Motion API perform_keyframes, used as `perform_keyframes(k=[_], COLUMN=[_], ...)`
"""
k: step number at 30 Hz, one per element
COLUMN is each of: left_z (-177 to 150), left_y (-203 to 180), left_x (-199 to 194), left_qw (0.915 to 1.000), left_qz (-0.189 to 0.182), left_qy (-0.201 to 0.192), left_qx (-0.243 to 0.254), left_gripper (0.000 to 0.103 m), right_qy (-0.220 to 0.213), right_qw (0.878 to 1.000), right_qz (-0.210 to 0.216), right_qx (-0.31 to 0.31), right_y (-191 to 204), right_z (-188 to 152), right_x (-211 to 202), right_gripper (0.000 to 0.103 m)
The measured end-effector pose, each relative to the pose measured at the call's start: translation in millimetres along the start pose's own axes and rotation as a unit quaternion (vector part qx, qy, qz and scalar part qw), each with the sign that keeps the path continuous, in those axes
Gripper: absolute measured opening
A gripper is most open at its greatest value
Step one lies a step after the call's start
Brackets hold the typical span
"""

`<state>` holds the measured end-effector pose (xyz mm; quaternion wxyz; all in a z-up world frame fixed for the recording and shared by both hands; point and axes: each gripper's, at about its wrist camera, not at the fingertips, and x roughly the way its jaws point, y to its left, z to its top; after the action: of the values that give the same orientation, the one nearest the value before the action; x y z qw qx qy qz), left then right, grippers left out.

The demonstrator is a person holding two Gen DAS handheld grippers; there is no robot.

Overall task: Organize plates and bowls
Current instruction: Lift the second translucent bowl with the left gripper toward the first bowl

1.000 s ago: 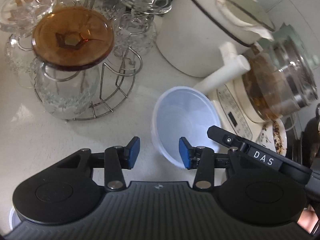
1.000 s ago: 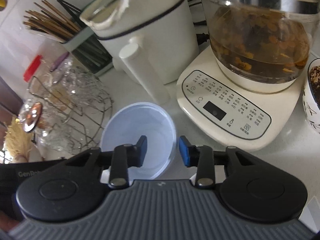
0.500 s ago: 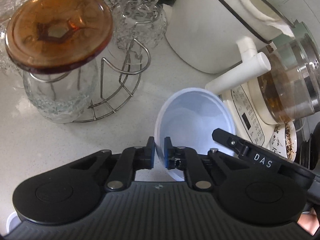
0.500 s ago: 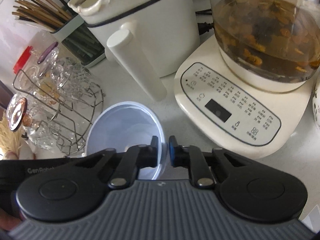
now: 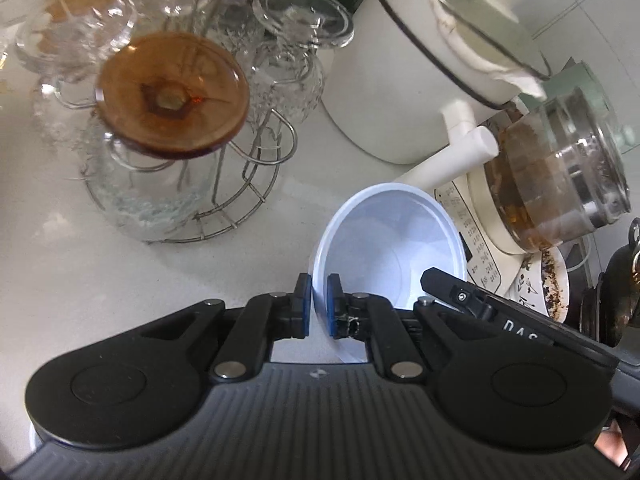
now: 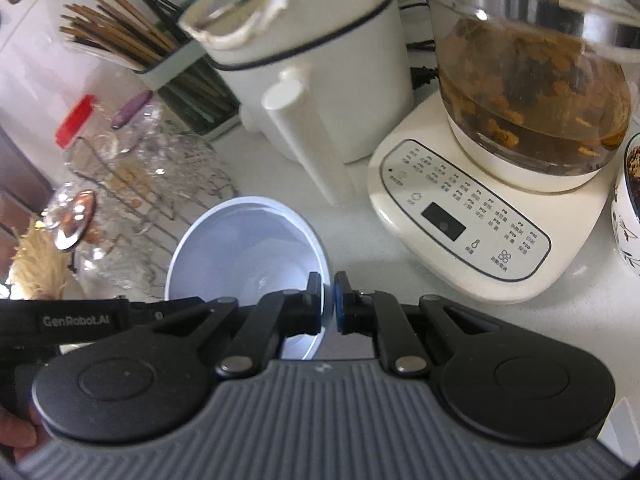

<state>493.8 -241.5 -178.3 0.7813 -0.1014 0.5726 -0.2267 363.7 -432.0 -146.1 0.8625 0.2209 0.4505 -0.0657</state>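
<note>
Pale blue round plastic bowl (image 5: 384,248) sits between both tongs, pinched from two sides: left tongs (image 5: 318,306) clenched on its left rim wall, one blue pad outside and one inside; right tongs (image 6: 327,304) clenched on the opposite rim wall, same way. In the left wrist view the right tongs' black arm with white lettering reaches in over the bowl's far rim. Bowl is empty, tilted, opening toward the cameras; whether its base still touches the white speckled worktop (image 5: 100,280) cannot be told. Tight on the kettle side: the cream kettle base with a printed button panel (image 6: 472,232) is just beside the bowl, and the long white handle of a white lidded electric pot (image 6: 320,92) points down at the bowl's rim. Other side, a round wire rack holding upturned clear glasses (image 5: 224,184) stands near, one glass with an amber round foot (image 5: 172,94). Open worktop lies left of the bowl below the rack in the left view. Glass kettle jug (image 6: 532,92) holds brown liquid with floating bits. A white patterned bowl (image 6: 628,208) at the right edge holds brown residue. A holder with wooden chopsticks (image 6: 132,40) stands behind the pot.
</note>
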Motion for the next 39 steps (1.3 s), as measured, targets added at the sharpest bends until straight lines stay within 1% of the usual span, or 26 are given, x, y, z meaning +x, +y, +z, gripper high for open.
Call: perform_keyframes(k=[8,15,28,34,39], left_z=[-12,-24,-43,-53,-66], left_y=[-2,7,20,34,51], left_x=[-38,-78,-140,-164,-180], left_qw=[0.9998,0.9987,0.9950,0.9925,0.9914], left_qz=[-0.016,-0.037,-0.040,-0.041,-0.038], left_qy=[-0.013,-0.034,-0.091,-0.115,-0.126], left_qx=[0.002,-0.003,0.012,0.008,0.002], left_gripper=[0.009,0.009,0.009,0.009,0.009], right_qy=[-0.028,-0.050,-0.080,-0.085,-0.084], right_qw=[0.999,0.998,0.995,0.994,0.993], right_qz=[0.010,0.024,0.044,0.061,0.067], right_qx=[-0.014,-0.015,-0.034,-0.045,-0.054], right_y=[12,28,63,81,97], right_z=[-4,-13,-34,-43,-53], right_x=[-33,-59,-95,-102,-104], right_gripper=[0.009,0.010,0.010,0.010,0.010])
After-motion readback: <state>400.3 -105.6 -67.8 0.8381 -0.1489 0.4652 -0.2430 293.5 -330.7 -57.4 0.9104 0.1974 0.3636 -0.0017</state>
